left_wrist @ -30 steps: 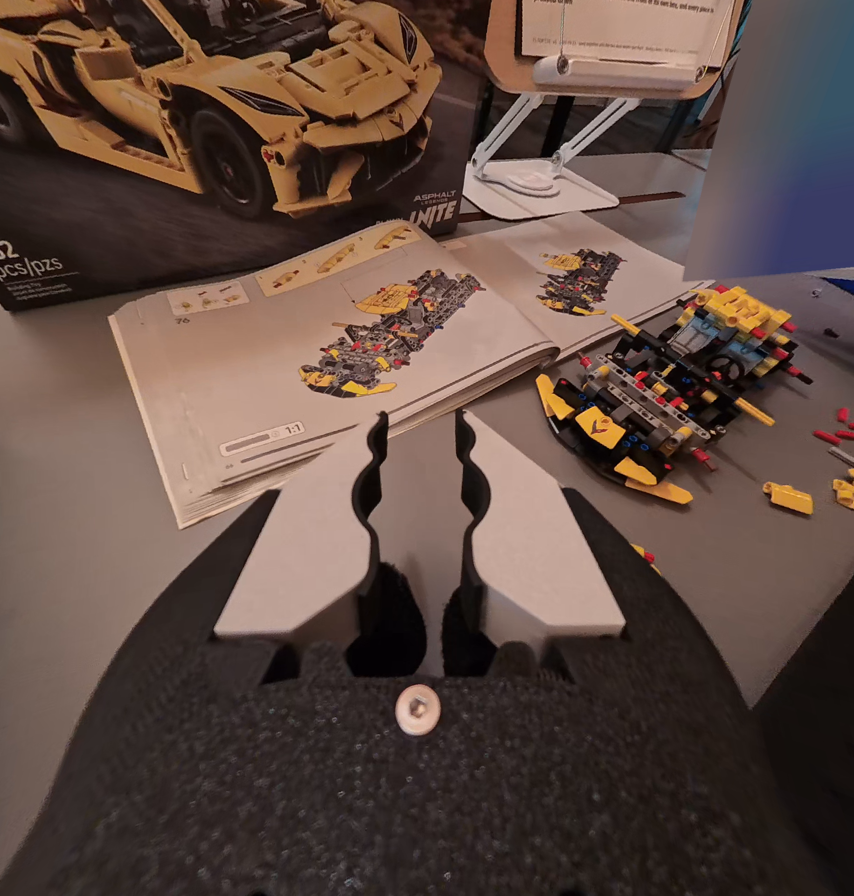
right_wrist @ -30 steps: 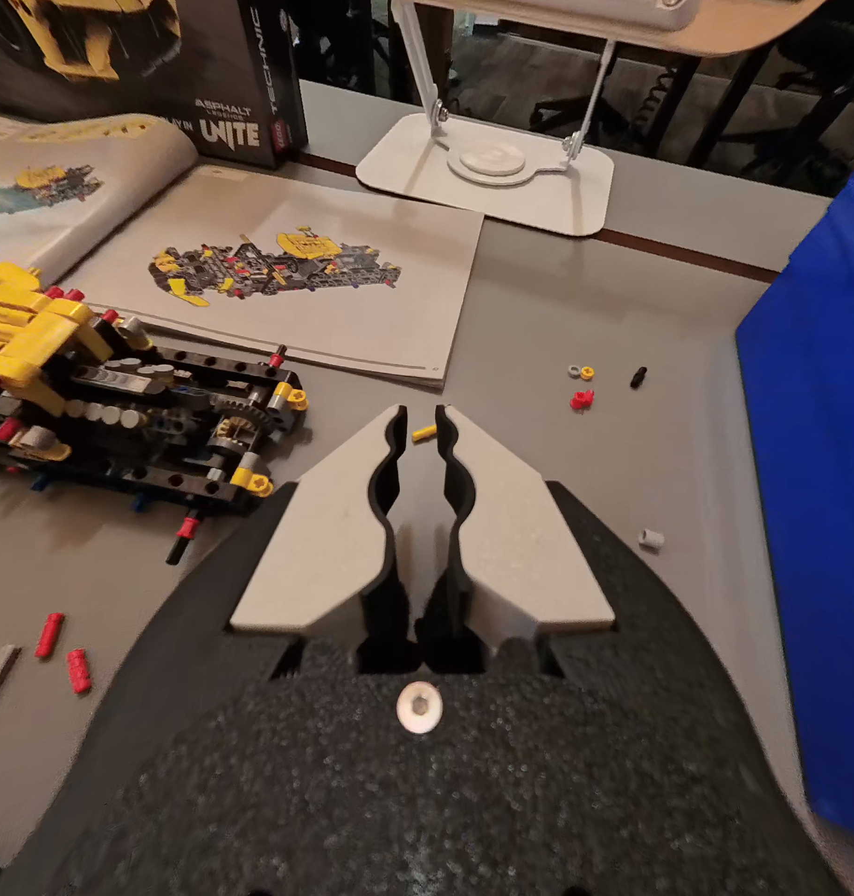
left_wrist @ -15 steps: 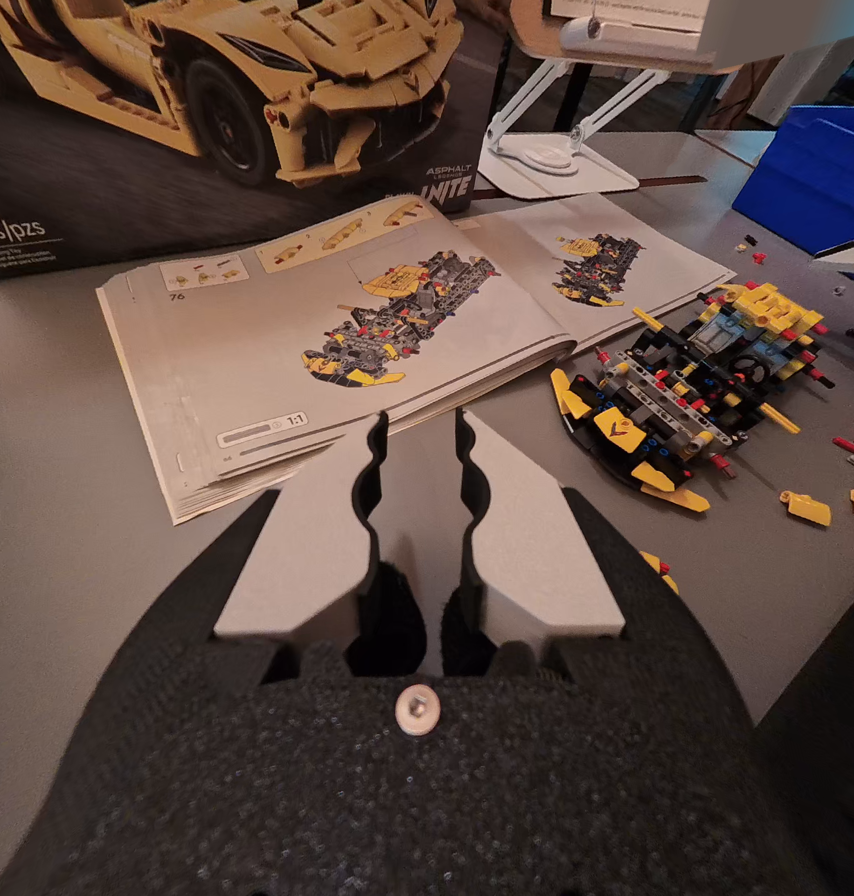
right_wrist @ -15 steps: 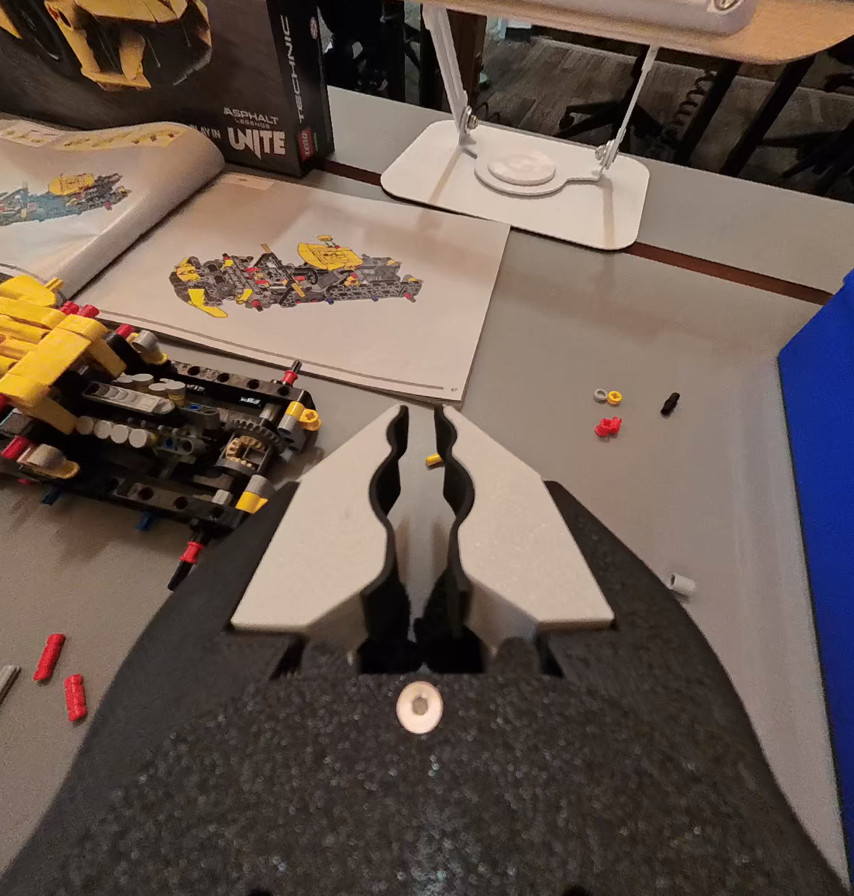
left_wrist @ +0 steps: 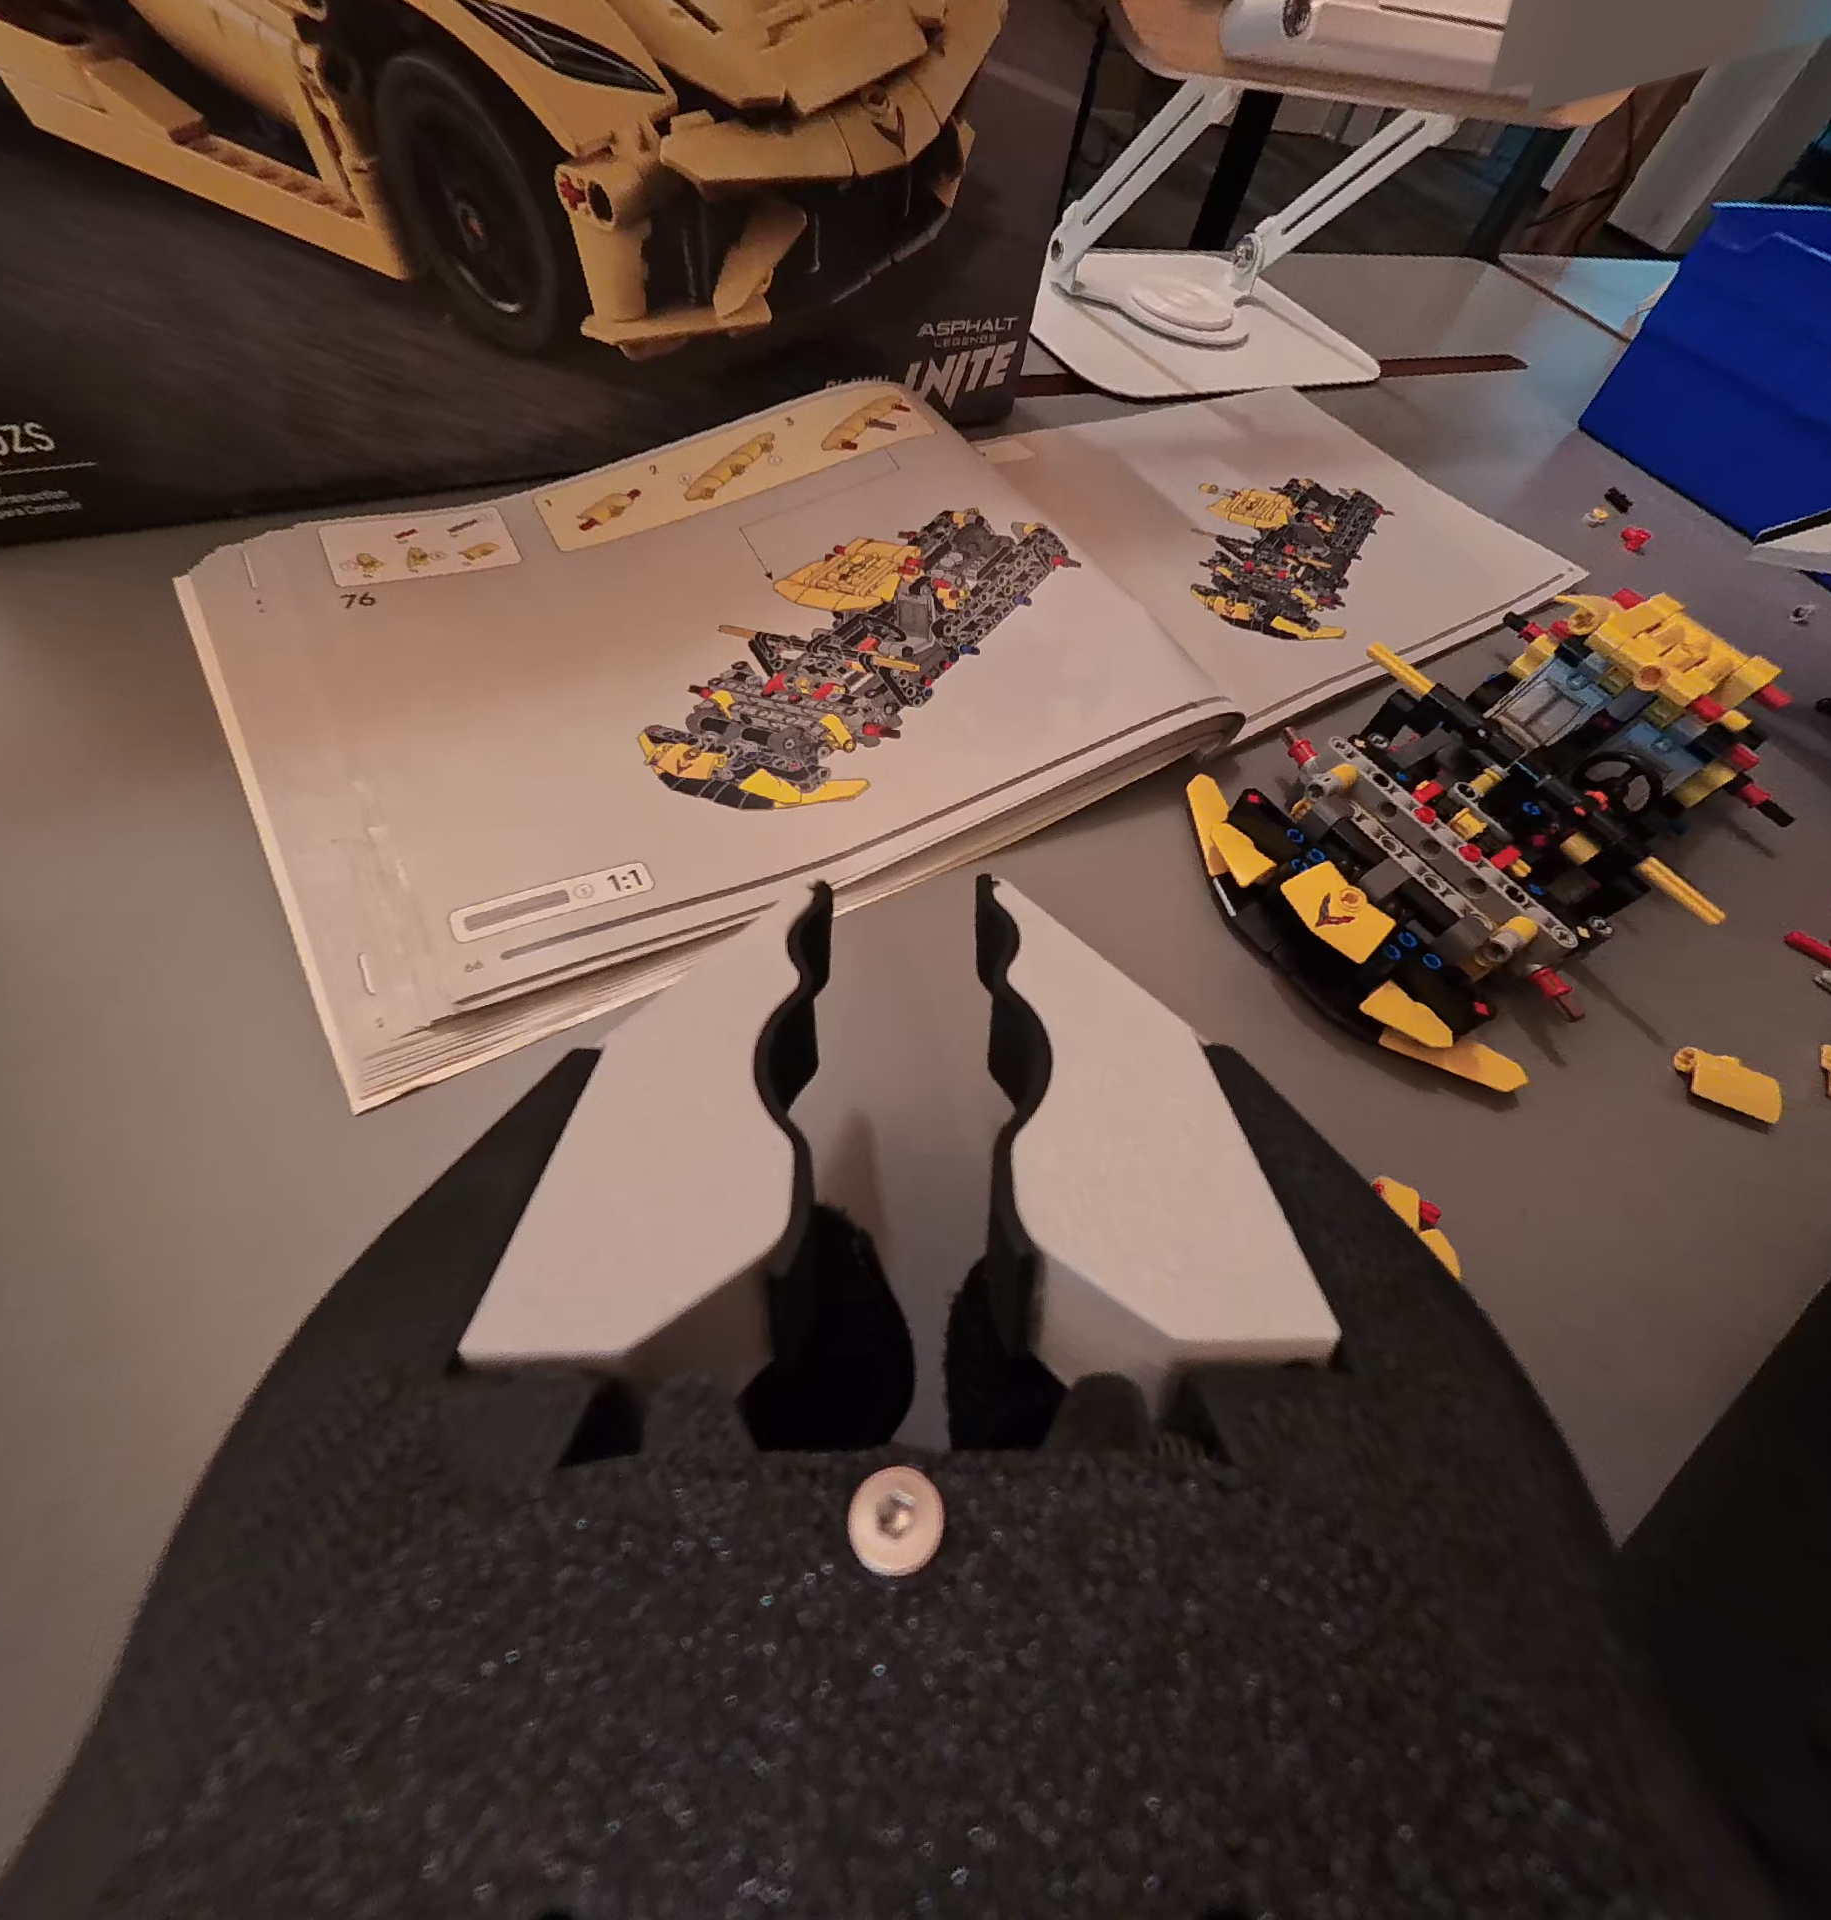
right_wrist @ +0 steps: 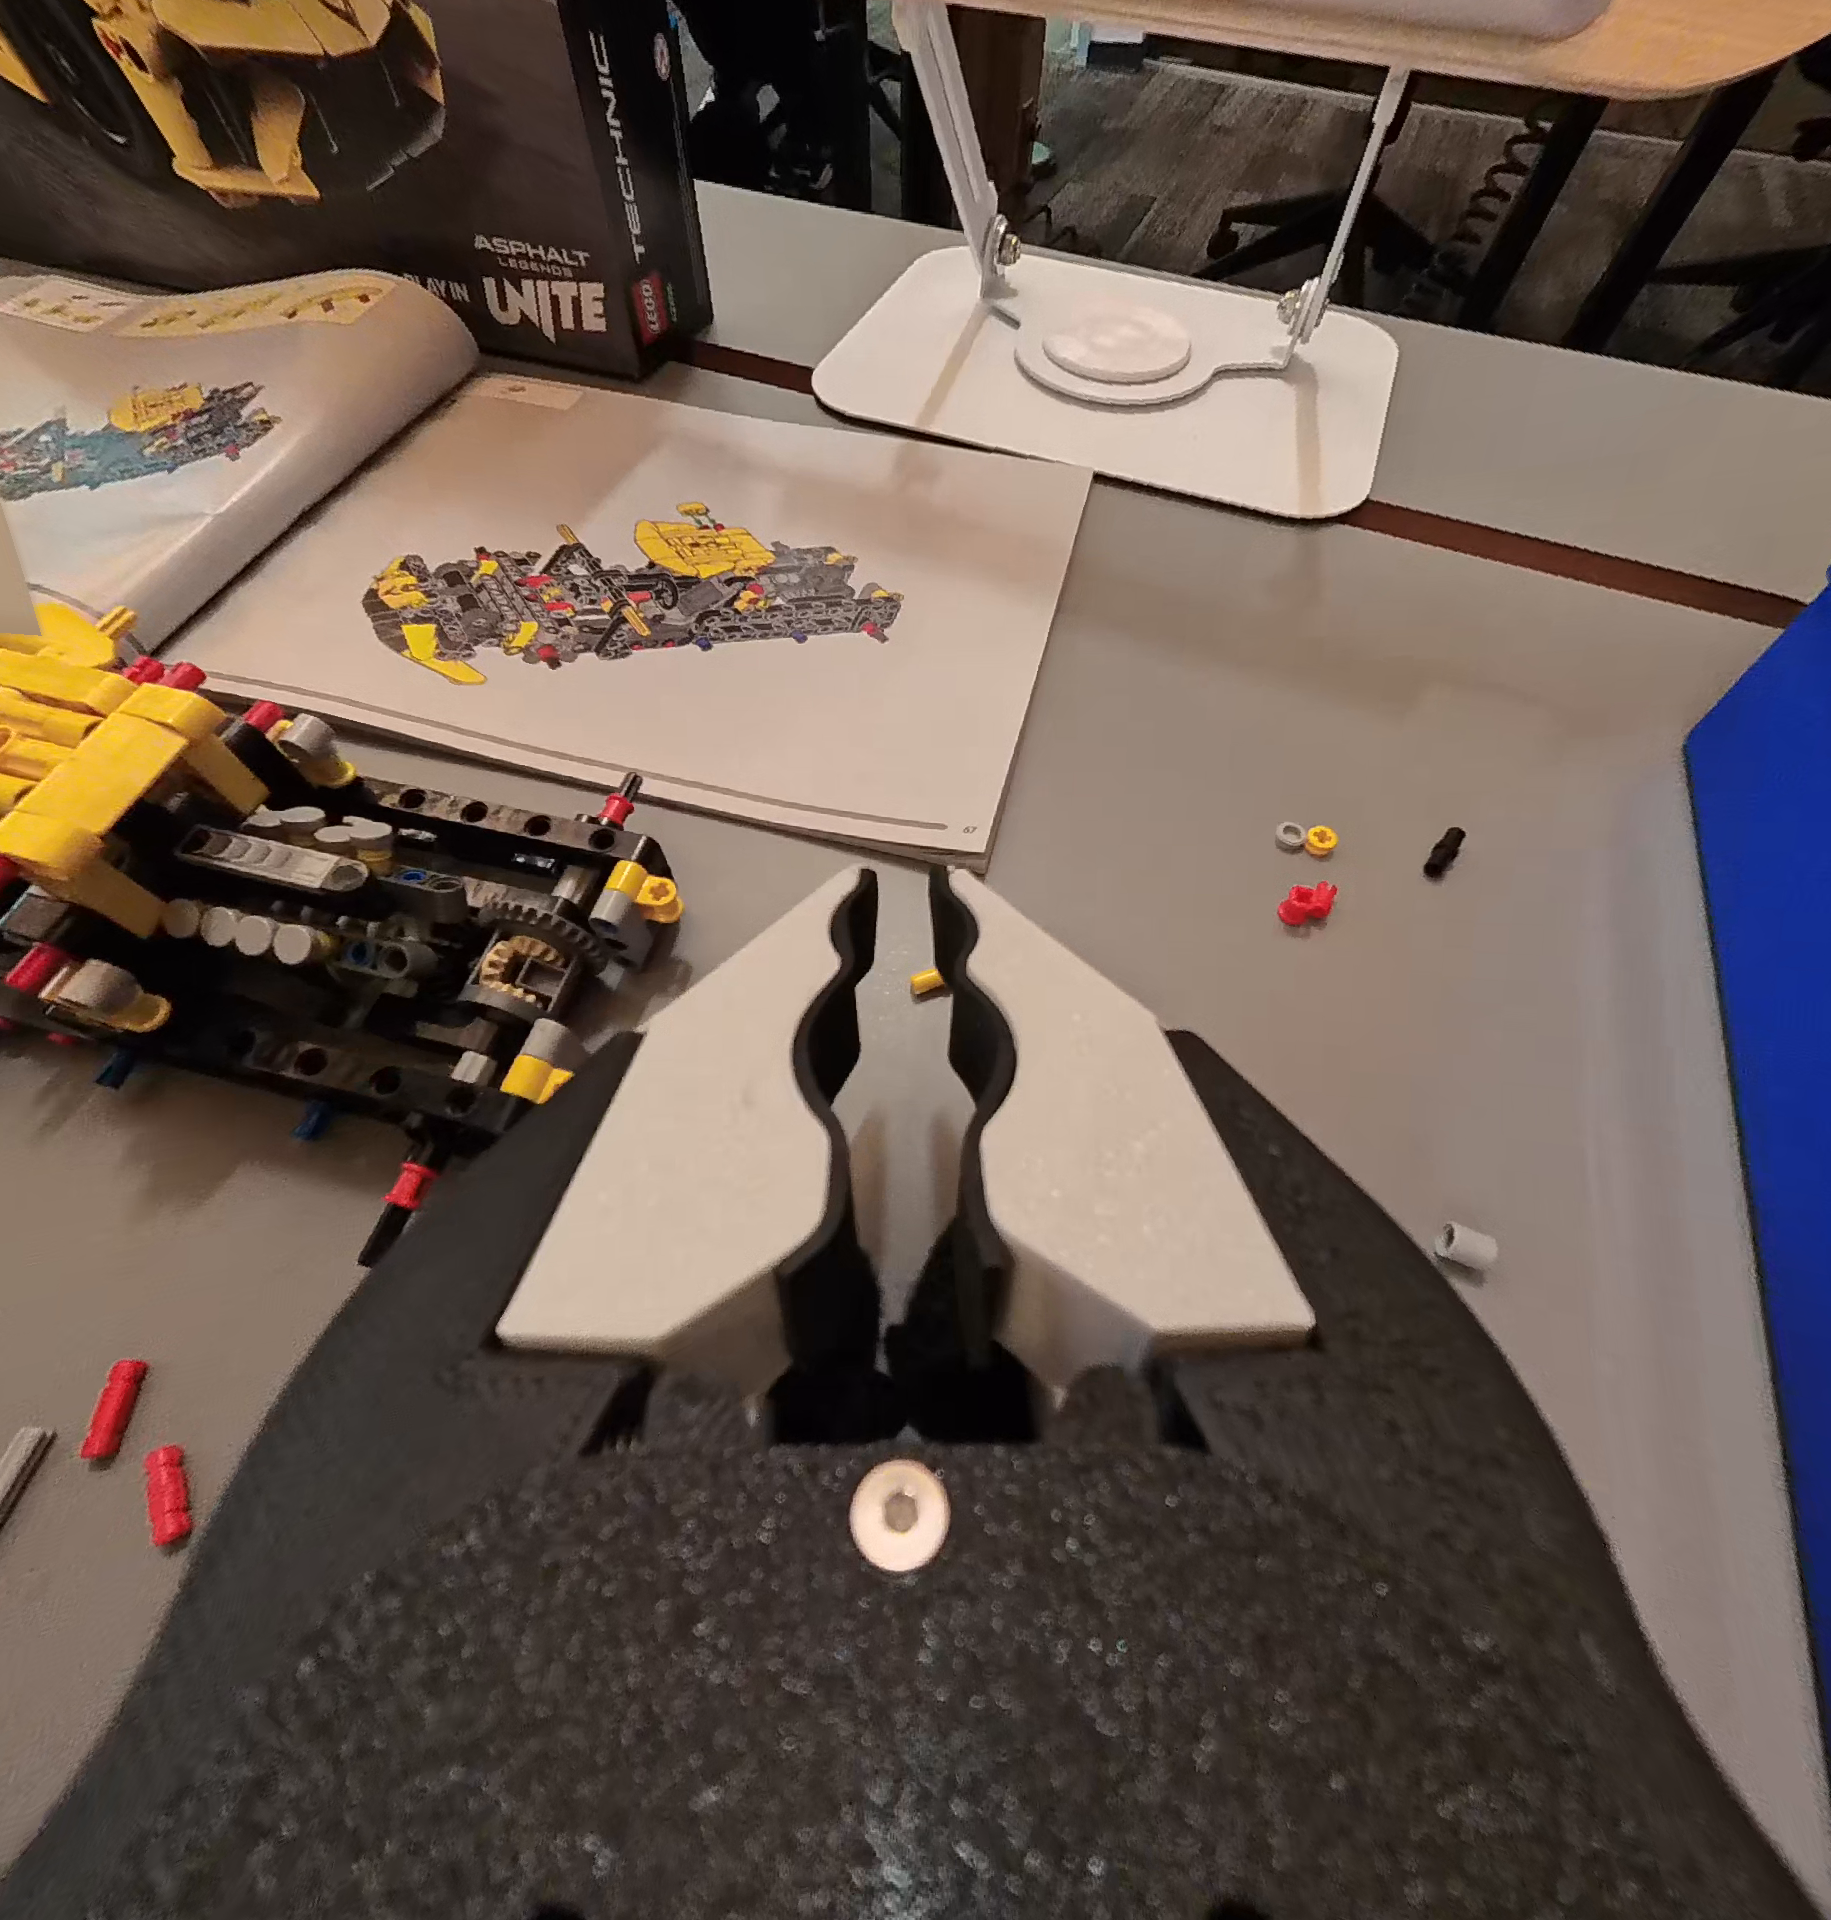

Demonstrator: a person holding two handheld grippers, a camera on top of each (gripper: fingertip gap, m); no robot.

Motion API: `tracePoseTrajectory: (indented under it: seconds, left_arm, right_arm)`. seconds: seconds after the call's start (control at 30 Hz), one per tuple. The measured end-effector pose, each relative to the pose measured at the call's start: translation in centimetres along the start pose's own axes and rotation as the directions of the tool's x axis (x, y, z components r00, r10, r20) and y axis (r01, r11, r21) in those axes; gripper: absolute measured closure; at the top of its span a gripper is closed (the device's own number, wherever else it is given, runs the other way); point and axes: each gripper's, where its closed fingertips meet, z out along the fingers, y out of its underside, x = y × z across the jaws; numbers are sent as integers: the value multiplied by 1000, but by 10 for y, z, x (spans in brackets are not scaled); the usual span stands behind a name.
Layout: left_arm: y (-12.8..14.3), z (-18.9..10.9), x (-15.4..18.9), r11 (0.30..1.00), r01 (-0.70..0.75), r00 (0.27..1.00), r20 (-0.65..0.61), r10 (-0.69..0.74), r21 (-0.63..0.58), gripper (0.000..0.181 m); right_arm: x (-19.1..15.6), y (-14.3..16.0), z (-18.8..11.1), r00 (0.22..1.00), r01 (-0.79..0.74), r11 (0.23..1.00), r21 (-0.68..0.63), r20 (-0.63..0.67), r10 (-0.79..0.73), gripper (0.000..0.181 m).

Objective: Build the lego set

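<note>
The half-built car (left_wrist: 1493, 831), a black chassis with yellow panels and red pins, lies on the grey worktop (left_wrist: 111, 1143) just right of the open instruction booklet (left_wrist: 682, 727), and in my right view its geared end (right_wrist: 521, 961) sits just left of my tongs. My right tongs (right_wrist: 903, 883) are narrow, a slim gap between the tips, holding nothing; a small yellow pin (right_wrist: 925, 981) lies on the worktop and shows in that gap. A second ago that pin sat beyond the tips; now it appears further in between the fingers, so I have been closing in over it, and I judge the pin is the next piece I mean to pick up. My left tongs (left_wrist: 900, 899) hang empty above the worktop near the booklet's lower edge, the gap moderate and unchanged, though the view has swung so that the blue bin (left_wrist: 1742, 384) now shows at the right where it was hidden earlier. Loose parts lie around: red pins (right_wrist: 111, 1408), a red connector (right_wrist: 1304, 902), a black pin (right_wrist: 1443, 852), a grey sleeve (right_wrist: 1464, 1244). The set's box (left_wrist: 267, 312) stands behind the booklet, and a white stand (right_wrist: 1108, 384) beyond.
</note>
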Motion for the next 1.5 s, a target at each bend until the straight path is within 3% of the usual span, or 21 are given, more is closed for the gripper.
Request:
tracePoseTrajectory:
  seconds: [1.07, 1.3, 1.5]
  left_arm:
    - [0, 1, -2, 1000, -20, 1000, 18, 20, 1, 154]
    - [-9, -5, 16, 990, -129, 992, 4, 129, 54, 154]
    - [0, -10, 47, 982, -179, 980, -80, 183, 54, 153]
  right_arm:
    - [-1, 0, 1, 1000, -1, 1000, -1, 8, 1, 173]
    - [-12, -14, -9, 997, 70, 996, 62, 8, -71, 170]
    - [-25, -20, -21, 988, 151, 981, 121, -43, -147, 170]
